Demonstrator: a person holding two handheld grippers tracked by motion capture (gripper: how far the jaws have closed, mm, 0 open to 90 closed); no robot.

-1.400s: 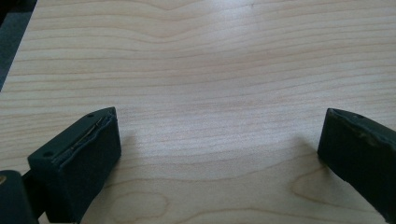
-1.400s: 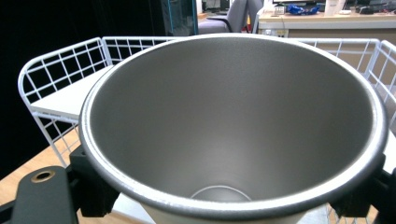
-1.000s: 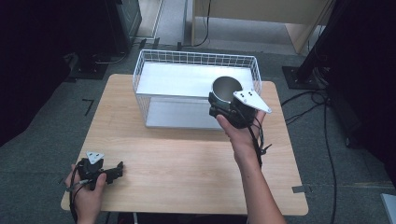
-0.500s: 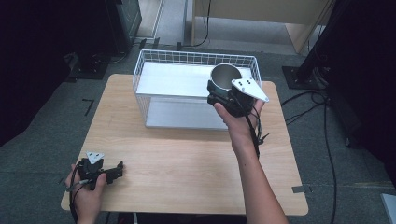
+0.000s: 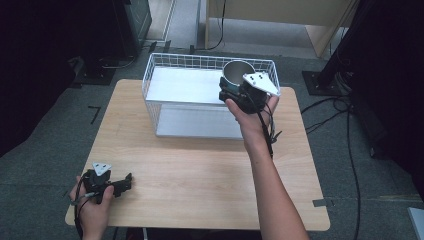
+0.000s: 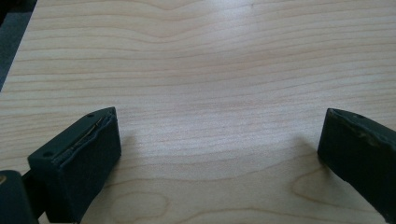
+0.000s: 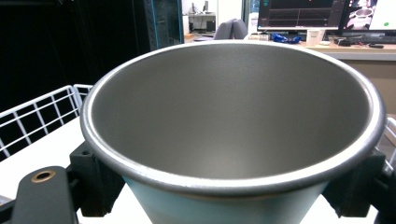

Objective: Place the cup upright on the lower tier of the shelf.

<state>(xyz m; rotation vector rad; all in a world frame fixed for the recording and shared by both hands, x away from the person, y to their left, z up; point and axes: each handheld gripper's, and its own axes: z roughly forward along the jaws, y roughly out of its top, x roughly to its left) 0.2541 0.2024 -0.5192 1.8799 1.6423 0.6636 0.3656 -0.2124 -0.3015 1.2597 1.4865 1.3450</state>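
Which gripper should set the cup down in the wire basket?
Right. The right gripper is already shut on the metal cup over the wire basket. The left gripper rests open and empty near the table's front corner.

High view – above near side, looks forward-down on whole table (image 5: pixel 200 175). Left gripper view – close over tabletop. Right gripper view – very near cup (image 7: pixel 233 116), level, toward basket (image 5: pixel 165 75).

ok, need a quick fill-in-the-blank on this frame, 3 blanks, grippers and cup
1. The right gripper is shut on a metal ____.
2. The cup is held above the white wire ____.
3. The left gripper, jaws ____, rests on the wooden table with nothing between them.

Missing words: cup; basket; open
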